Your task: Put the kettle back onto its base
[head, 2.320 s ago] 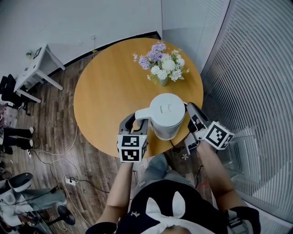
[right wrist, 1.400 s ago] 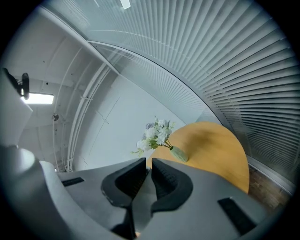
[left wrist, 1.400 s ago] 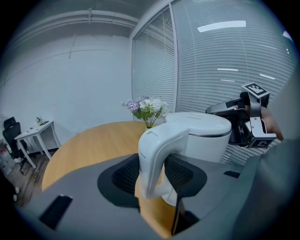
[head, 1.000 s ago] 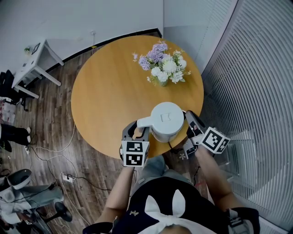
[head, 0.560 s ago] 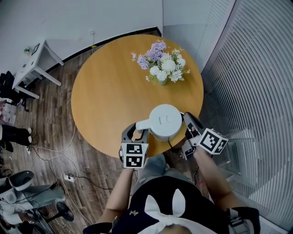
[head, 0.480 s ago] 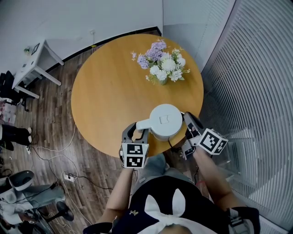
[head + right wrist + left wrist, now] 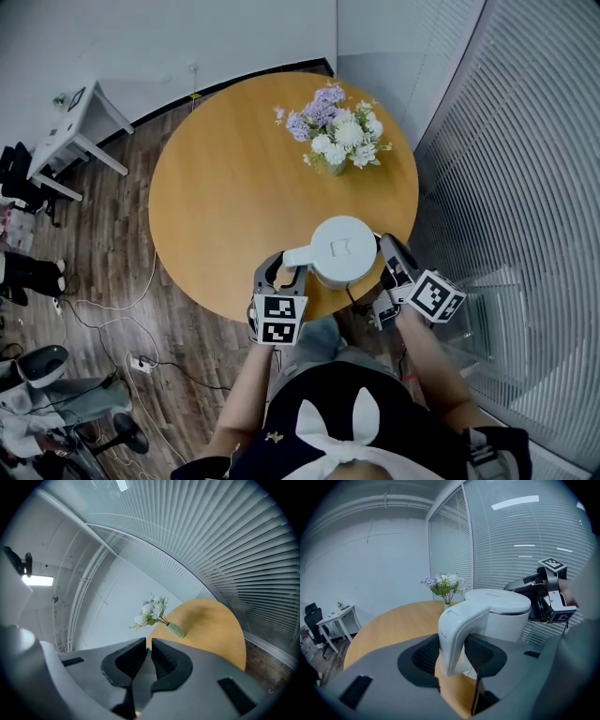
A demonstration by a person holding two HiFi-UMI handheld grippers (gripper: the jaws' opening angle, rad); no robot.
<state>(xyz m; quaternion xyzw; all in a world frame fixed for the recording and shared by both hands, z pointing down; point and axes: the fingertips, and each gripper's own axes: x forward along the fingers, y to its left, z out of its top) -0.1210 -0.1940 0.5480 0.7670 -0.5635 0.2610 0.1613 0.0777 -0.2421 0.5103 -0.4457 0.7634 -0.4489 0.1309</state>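
Your left claw (image 7: 281, 272) clamps the stiff handle (image 7: 457, 634) of the kettle (image 7: 343, 249), probably heavy and smooth; right claw (image 7: 386, 253) together, empty.

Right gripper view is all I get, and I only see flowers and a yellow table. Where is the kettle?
Observer: The white round kettle is at the near edge of the round wooden table, just left of your right gripper.
Operator: Is anything holding it?
Observer: Yes, the left gripper is clamped on its white handle.
Operator: Is it on its base?
Observer: Can't tell; no base shows in any view.
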